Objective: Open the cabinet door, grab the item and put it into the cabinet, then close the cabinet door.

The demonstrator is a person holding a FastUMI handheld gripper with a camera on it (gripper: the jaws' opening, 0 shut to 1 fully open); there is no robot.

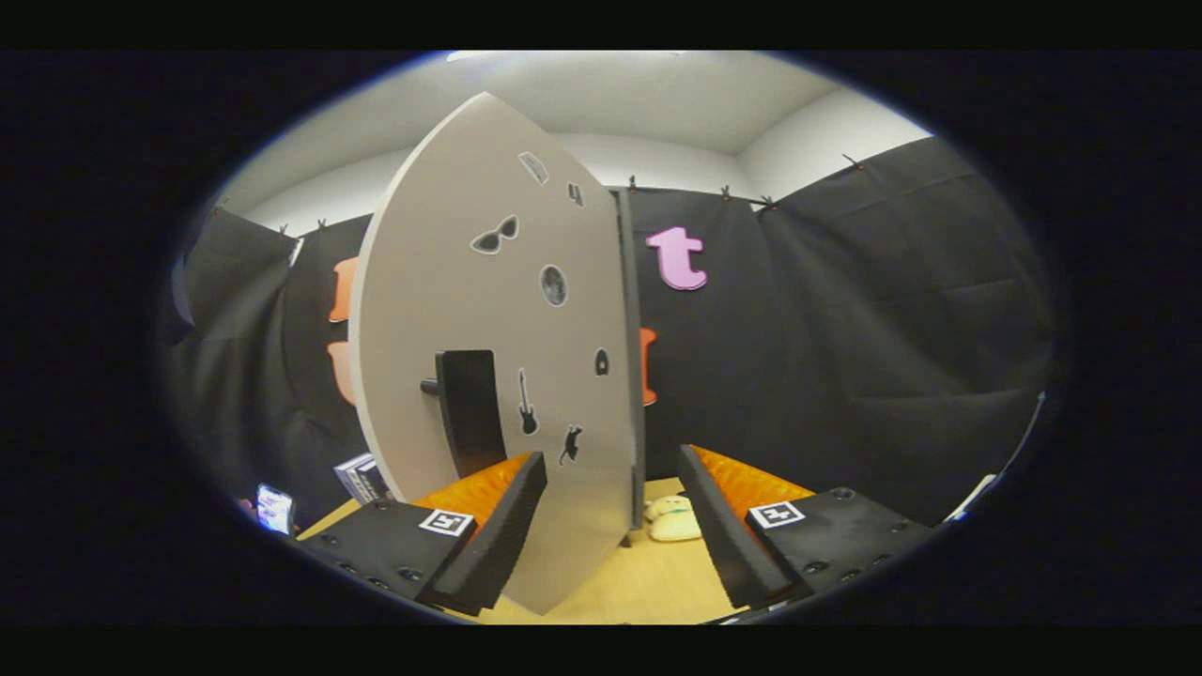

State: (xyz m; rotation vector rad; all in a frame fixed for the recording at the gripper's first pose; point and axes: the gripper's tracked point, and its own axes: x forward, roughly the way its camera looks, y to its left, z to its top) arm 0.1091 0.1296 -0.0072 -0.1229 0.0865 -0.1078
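Seen along the fingers: a pale grey cabinet door (488,310), standing upright and swung out toward the camera, very near. Covered with small dark stickers: sunglasses (495,236), a round moon-like disc (554,284), a guitar (527,404), a cat (570,444), and a few smaller ones higher up, too small to tell. On the door face, a dark upright handle (469,411), held off the panel by a short peg at its left side. Gripper (610,512) released, fingers spread wide and pressing on nothing. Left finger (502,530) overlapping the lower part of the door, just below and right of the handle; touching the panel or not, cannot tell. Lower right part of the door and its thin edge (629,376) standing in the gap between the two fingers. Right finger (718,530) apart from the door, to the right of that edge.

Just beyond the door edge, between the fingers and closer to the right one, a small cream-coloured soft item (672,518) lying on the light wooden tabletop (648,582). Partly hidden by the door at its left side; exact shape hard to tell.

Far left, past the door, a dark box-like thing (362,477) on the table, and nearer to the left a small lit screen (275,509). Behind everything, black cloth wall (892,329), white room wall and ceiling above it.
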